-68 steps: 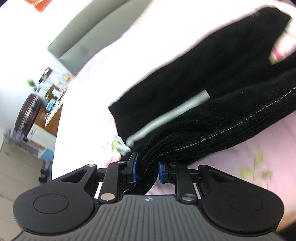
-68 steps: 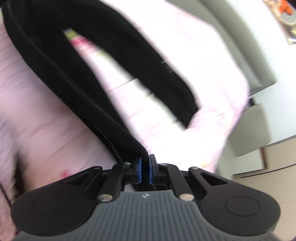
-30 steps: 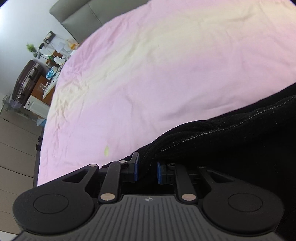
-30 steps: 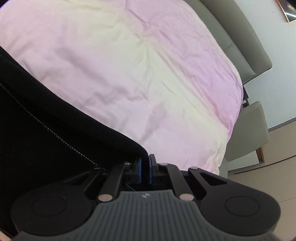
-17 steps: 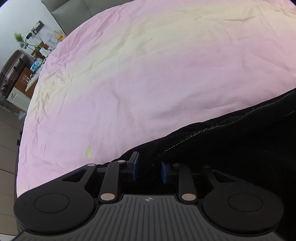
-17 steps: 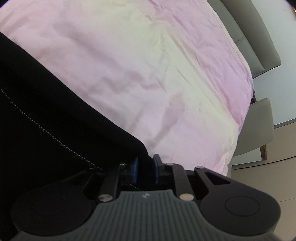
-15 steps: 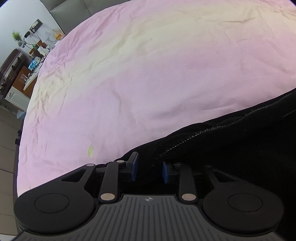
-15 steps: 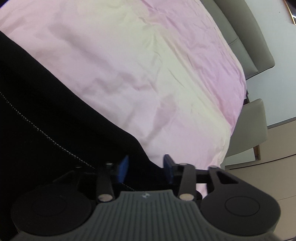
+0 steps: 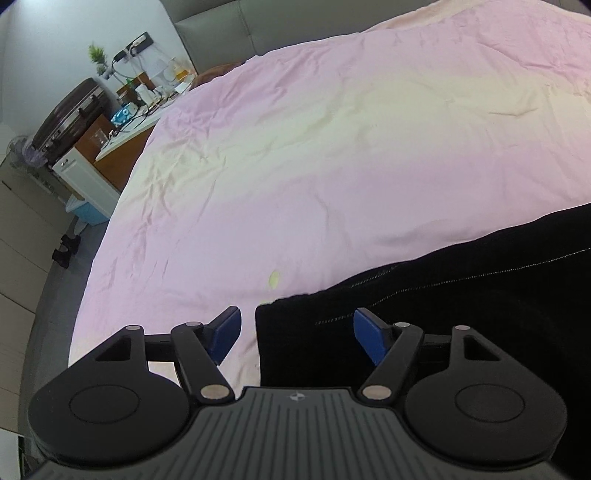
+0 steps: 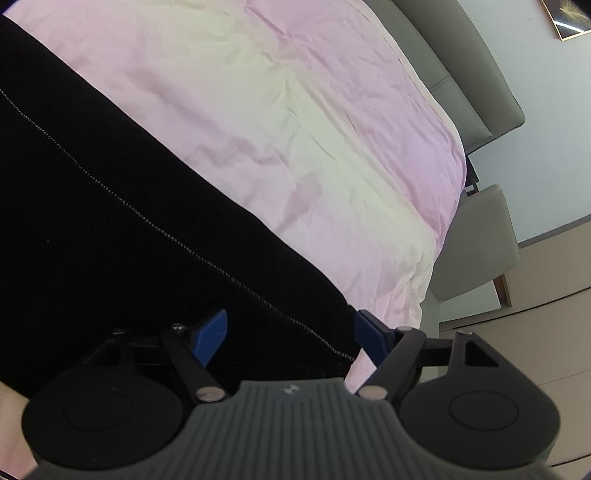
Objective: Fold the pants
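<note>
A pink sheet (image 9: 332,155) covers the bed, a cluttered nightstand (image 9: 129,122) off its left edge. The left tongs (image 9: 297,334) gape wide over the pants (image 9: 461,302) corner. The right tongs (image 10: 290,334) are spread too, straddling the pants' (image 10: 110,221) stitched edge.

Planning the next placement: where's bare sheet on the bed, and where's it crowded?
Bare pink bedsheet runs from the black pants up to the grey headboard, and out to both side edges. Crowded: the near edge, under the pants and both open hand-held grippers, left and right; also the cluttered bedside desk.
</note>
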